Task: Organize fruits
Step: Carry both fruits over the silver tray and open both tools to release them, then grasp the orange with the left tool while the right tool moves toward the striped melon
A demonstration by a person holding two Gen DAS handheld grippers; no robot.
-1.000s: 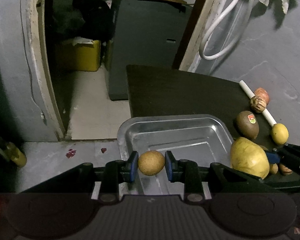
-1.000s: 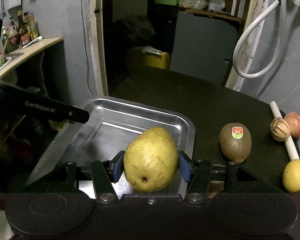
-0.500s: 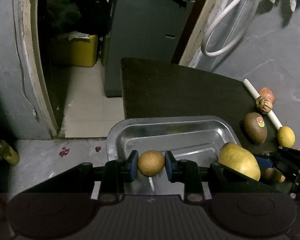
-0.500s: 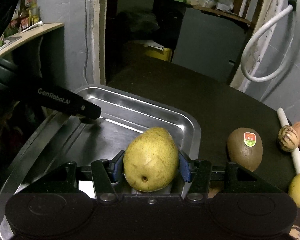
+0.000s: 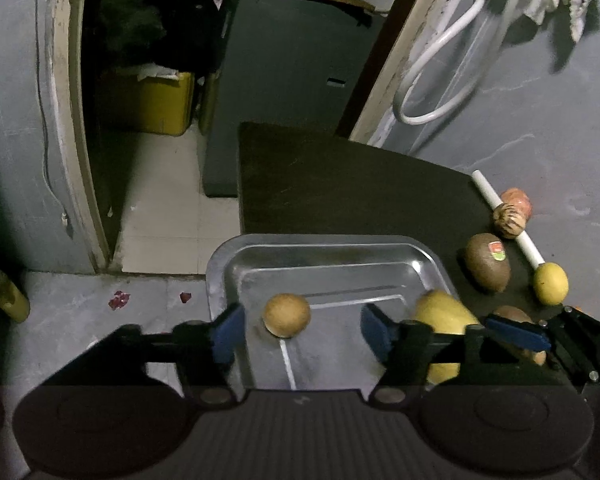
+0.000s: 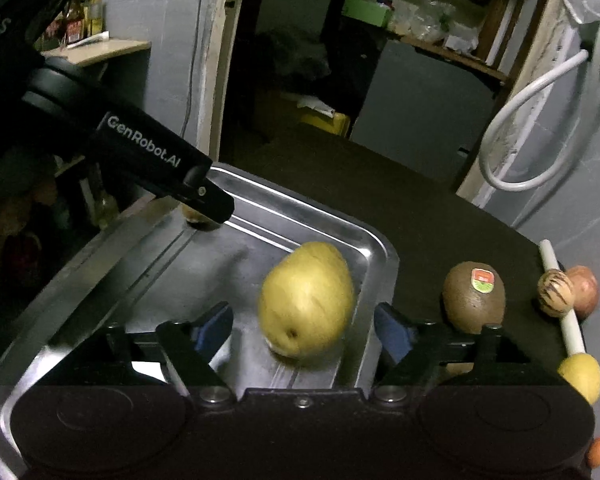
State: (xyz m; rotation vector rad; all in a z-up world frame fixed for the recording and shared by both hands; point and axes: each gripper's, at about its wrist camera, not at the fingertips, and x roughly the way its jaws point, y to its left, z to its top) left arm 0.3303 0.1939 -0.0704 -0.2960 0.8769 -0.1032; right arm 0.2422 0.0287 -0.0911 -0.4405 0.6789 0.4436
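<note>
Both tongs, left [image 5: 302,330] and right [image 6: 303,330], are opening, pads clear of brown fruit [image 5: 287,315] and pear [image 6: 306,300] at tray [image 5: 320,242] centre; release step; next, judged: kiwi [image 6: 474,302] on desk.

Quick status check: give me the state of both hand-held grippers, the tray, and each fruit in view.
Left hand-held gripper: jaws opening, clear of small round fruit.
Right hand-held gripper: jaws opening, pear released, blurred, over tray.
Kiwi: on table, outside tray.
Lemon: on table, outside tray.
</note>
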